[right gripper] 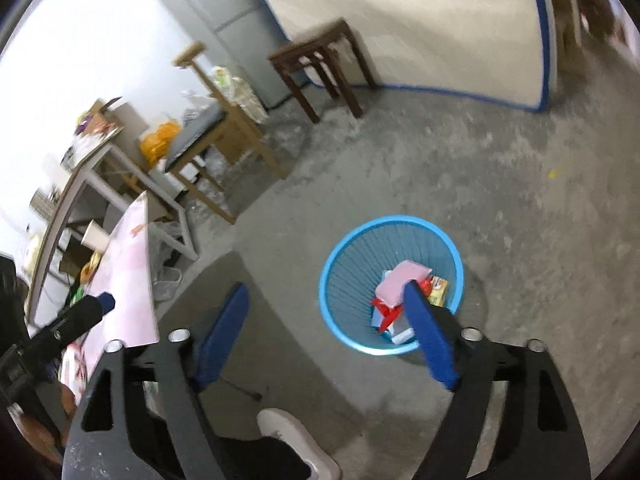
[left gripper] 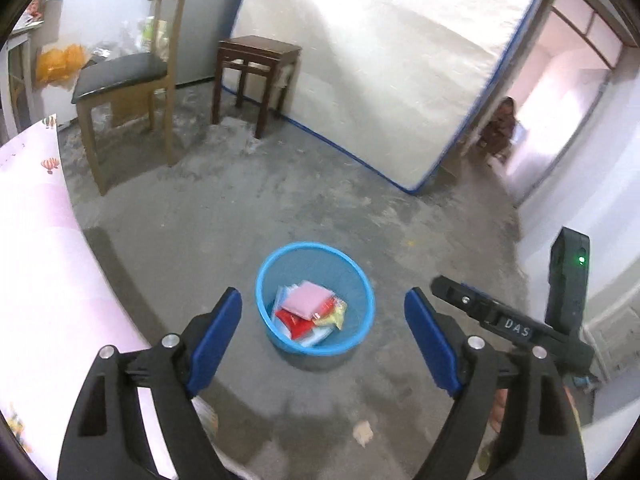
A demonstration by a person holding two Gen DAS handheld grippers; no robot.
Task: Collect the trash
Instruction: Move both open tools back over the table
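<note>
A blue plastic waste basket (left gripper: 352, 268) stands on the grey concrete floor; it also shows in the right wrist view (right gripper: 352, 248). Inside lie several pieces of trash: a pink packet (left gripper: 307, 299), red wrappers (left gripper: 294, 320) and a yellow wrapper (left gripper: 334, 314); the pink packet shows in the right wrist view too (right gripper: 394, 282). My left gripper (left gripper: 323, 312) is open and empty, held above the basket. My right gripper (right gripper: 326, 304) is open and empty, above the basket's left rim. The right gripper's body shows at the right of the left wrist view (left gripper: 508, 324).
A table with a pink cloth (left gripper: 36, 264) is at the left. A wooden chair (left gripper: 124, 76), a dark stool (left gripper: 258, 60) and a mattress (left gripper: 380, 60) leaning on the wall stand behind. A scrap (left gripper: 363, 433) lies on the floor. A white shoe (right gripper: 296, 440) is below.
</note>
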